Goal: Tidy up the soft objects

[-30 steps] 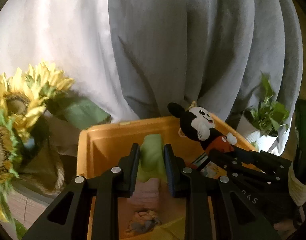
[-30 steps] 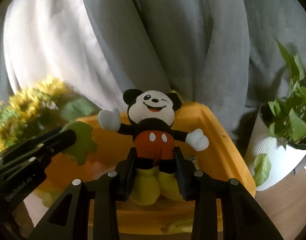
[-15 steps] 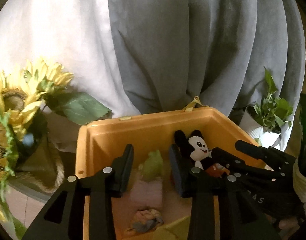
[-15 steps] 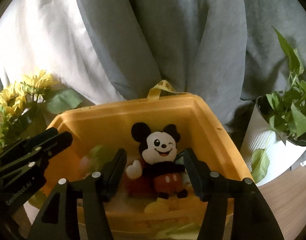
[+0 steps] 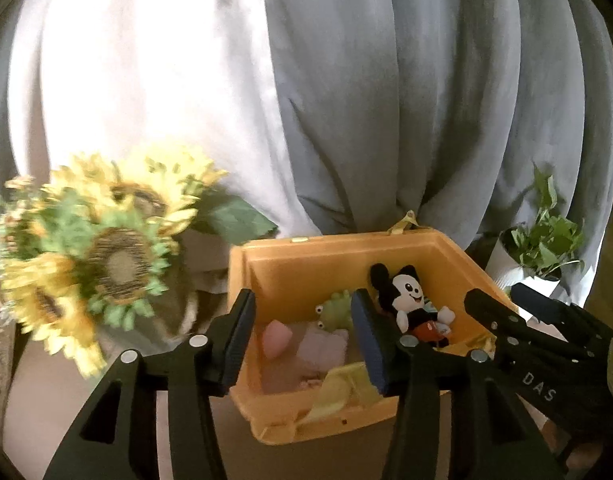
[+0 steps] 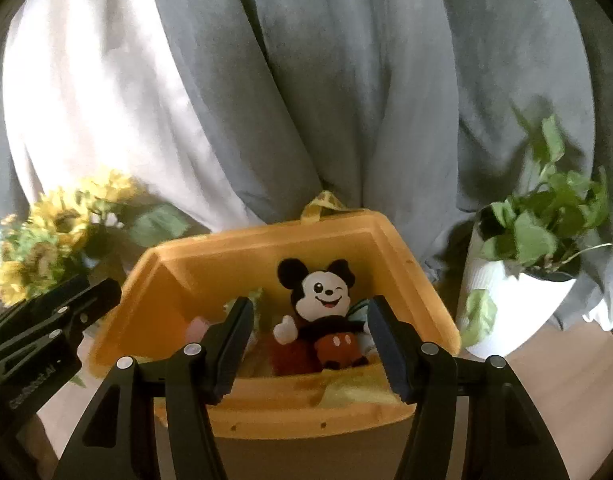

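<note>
In the bin (image 6: 410, 272), the mouse (image 6: 326, 312) and frog (image 5: 338, 314) are placed; both grippers (left (image 5: 302, 332), right (image 6: 310, 340)) are spread empty, so another toy must be sought.

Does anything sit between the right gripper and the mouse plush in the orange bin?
Nothing visible does. The right gripper is open and empty, its fingers apart in front of the mouse plush, which lies inside the orange bin. Only the bin's near rim lies below that line. The left gripper stands off to the left.
</note>
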